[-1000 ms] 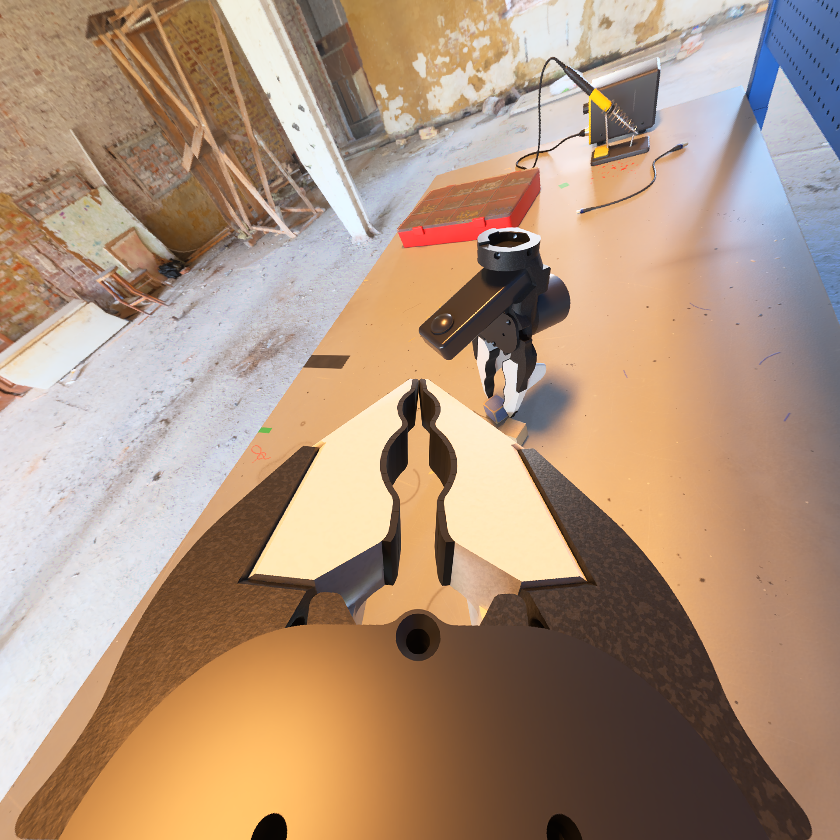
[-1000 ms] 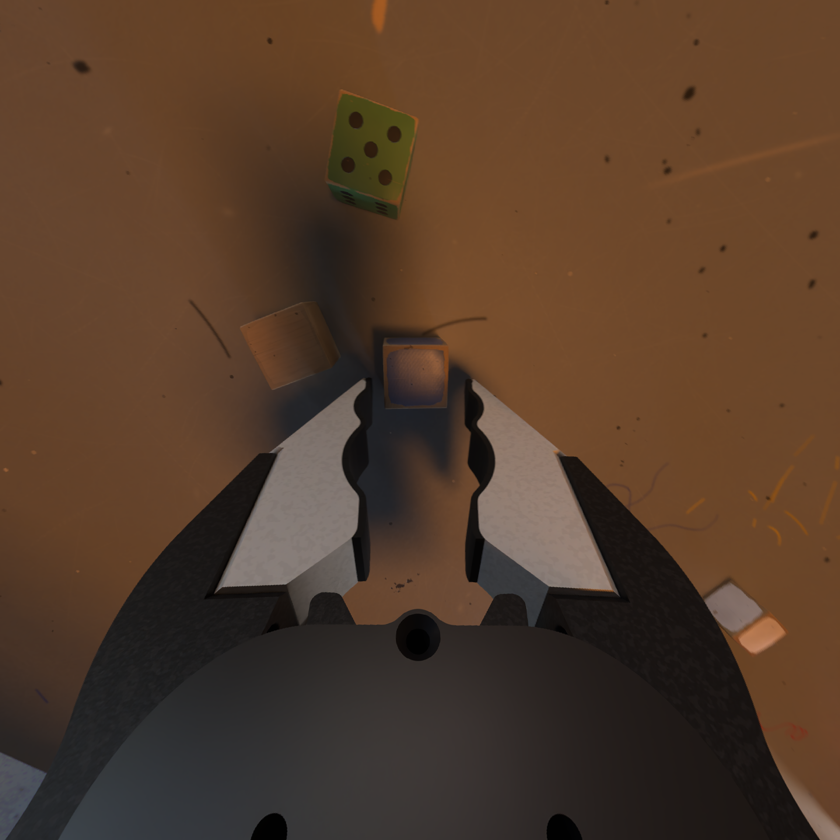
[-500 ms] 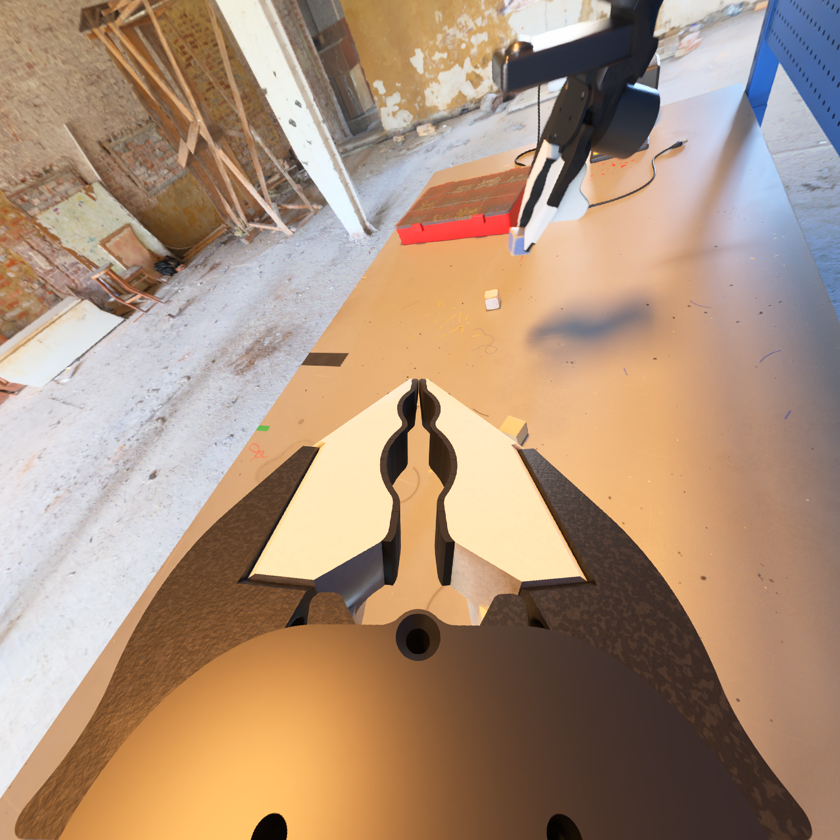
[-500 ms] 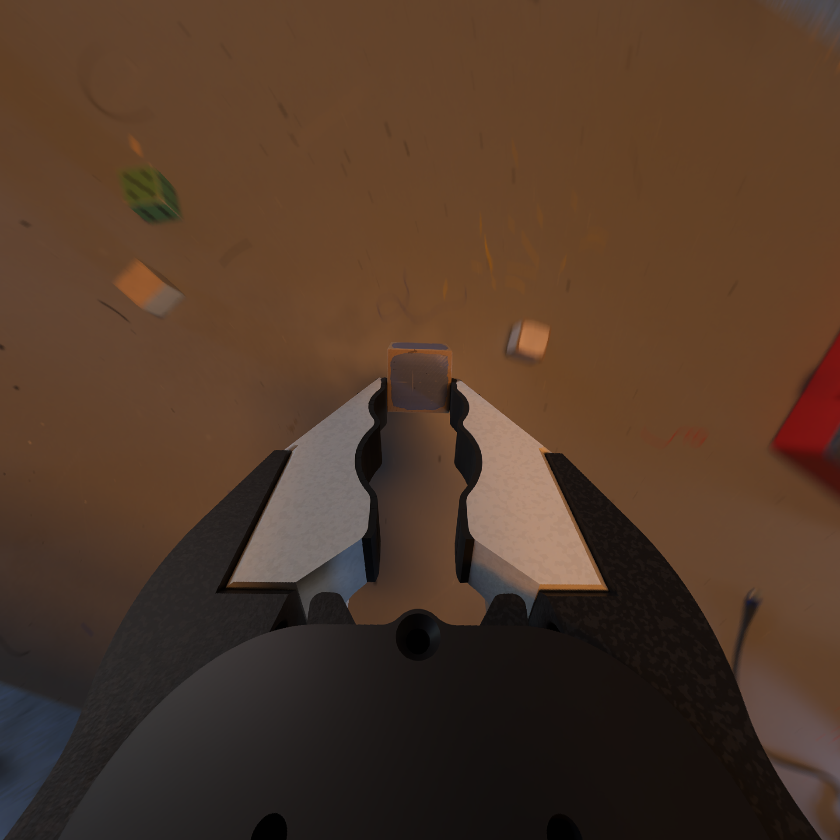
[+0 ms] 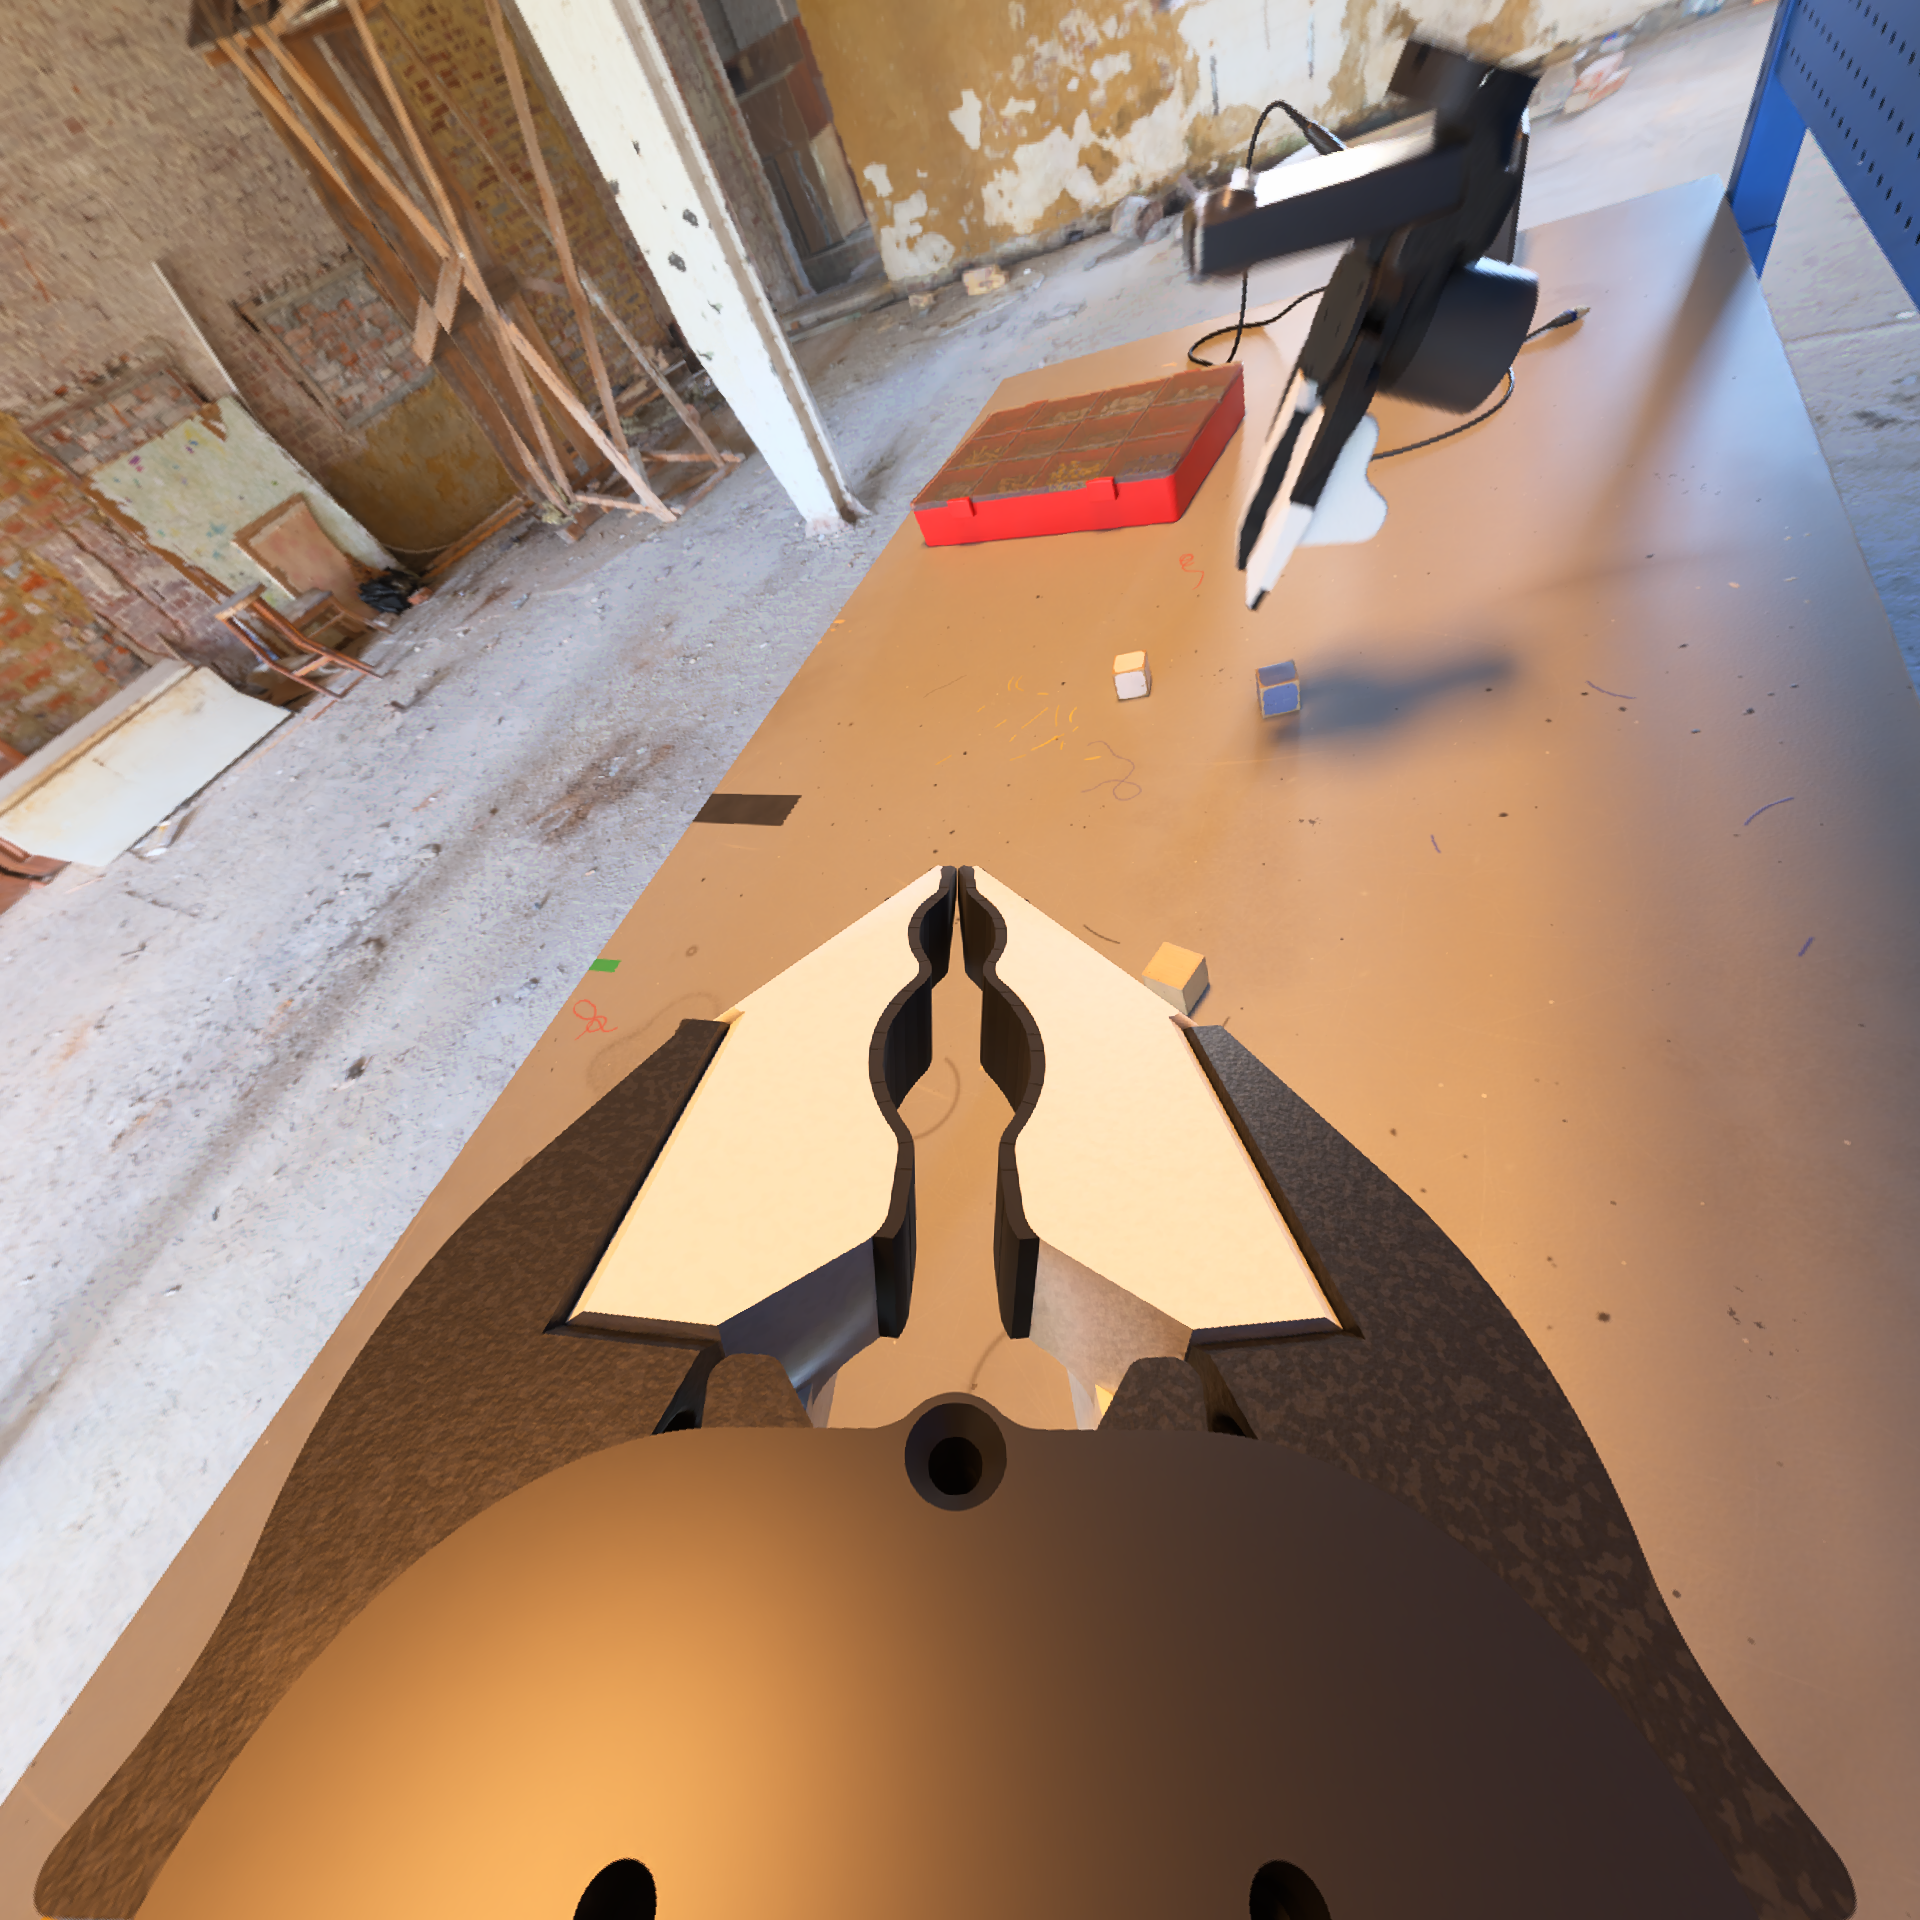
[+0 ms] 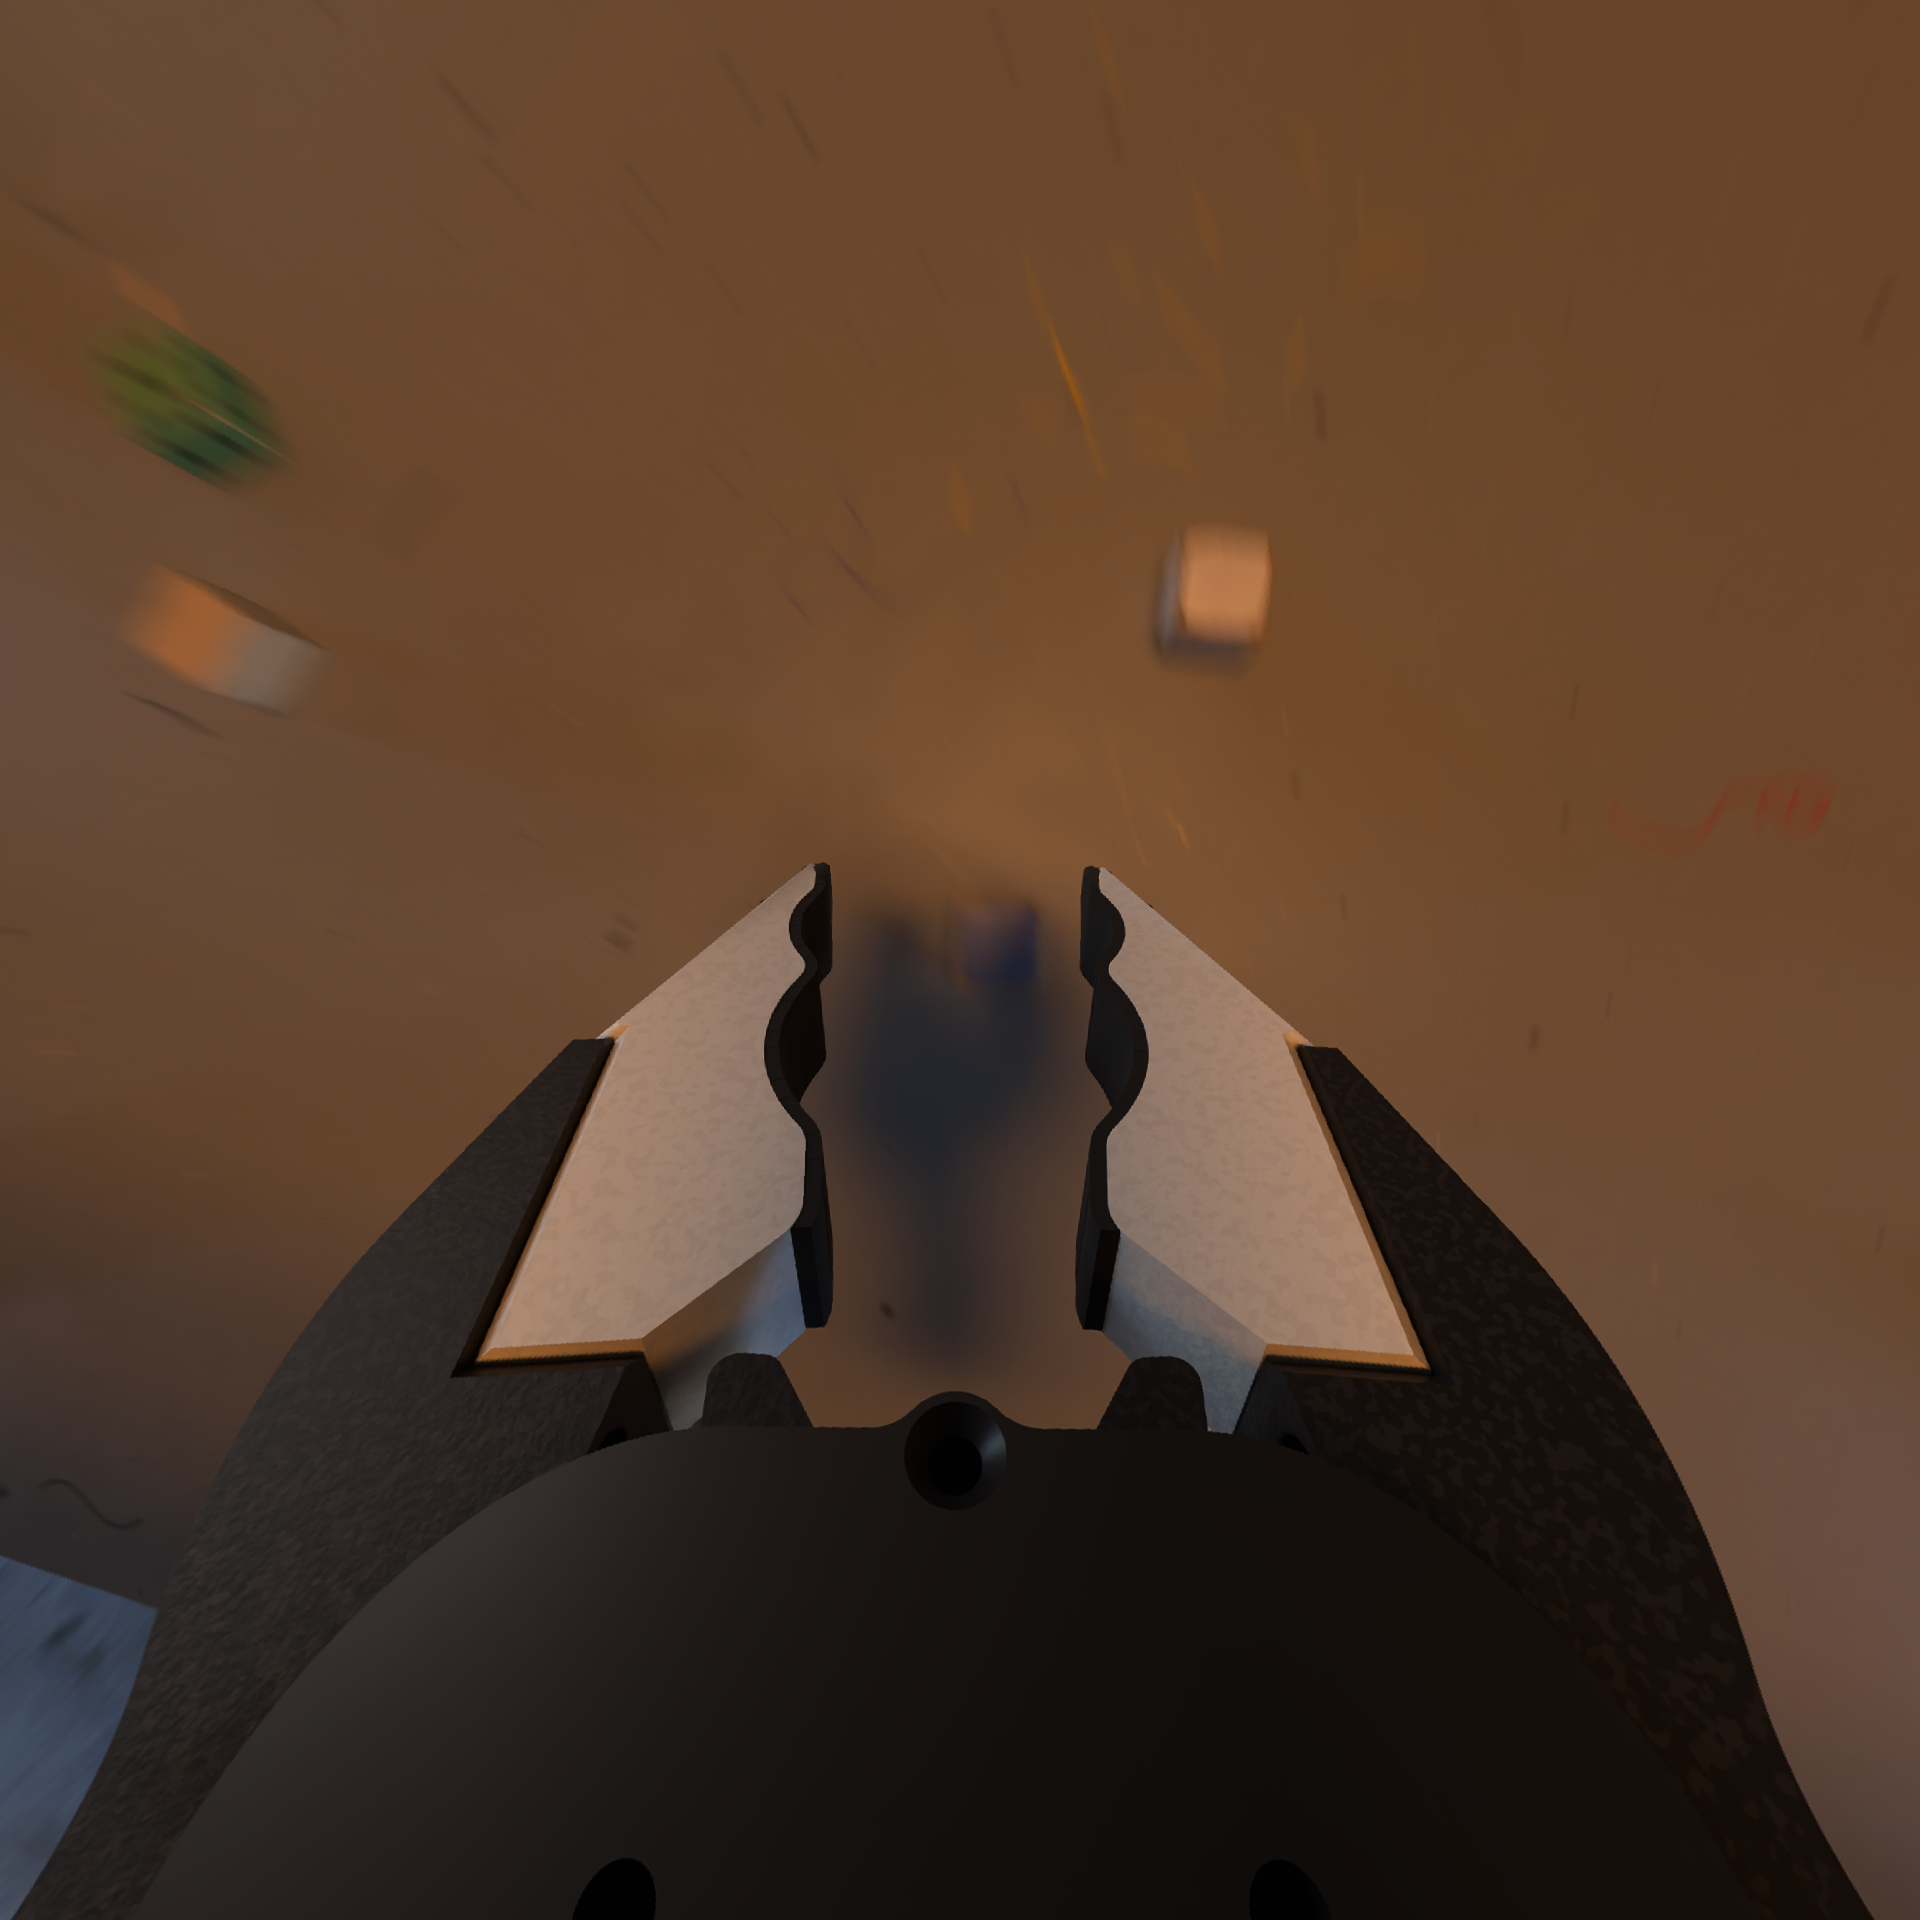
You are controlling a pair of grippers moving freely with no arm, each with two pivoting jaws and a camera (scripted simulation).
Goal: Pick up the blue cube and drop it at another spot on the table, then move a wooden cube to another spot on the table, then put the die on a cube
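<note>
The blue cube [image 5: 1277, 688] lies on the brown table, below my right gripper [image 5: 1257, 592], which hangs open and empty above it. In the right wrist view the blue cube [image 6: 997, 940] is a blur between the open fingertips of the right gripper [image 6: 956, 894]. One wooden cube [image 5: 1130, 673] sits left of the blue cube and shows in the right wrist view [image 6: 1214, 594]. A second wooden cube [image 5: 1176, 975] lies beside my left gripper [image 5: 956, 883], which is shut and empty. That cube [image 6: 218, 649] and the green die [image 6: 187, 405] show blurred at the left of the right wrist view.
A red compartment box [image 5: 1081, 457] lies at the far left part of the table [image 5: 1558, 1039]. A black cable [image 5: 1455, 436] and a stand are at the far end. The table's left edge drops to a concrete floor. A blue panel [image 5: 1849, 125] stands at the far right.
My right gripper opened and let go of the blue cube, which dropped to the table near the far wooden cube. The right gripper has risen. The left gripper has not moved.
</note>
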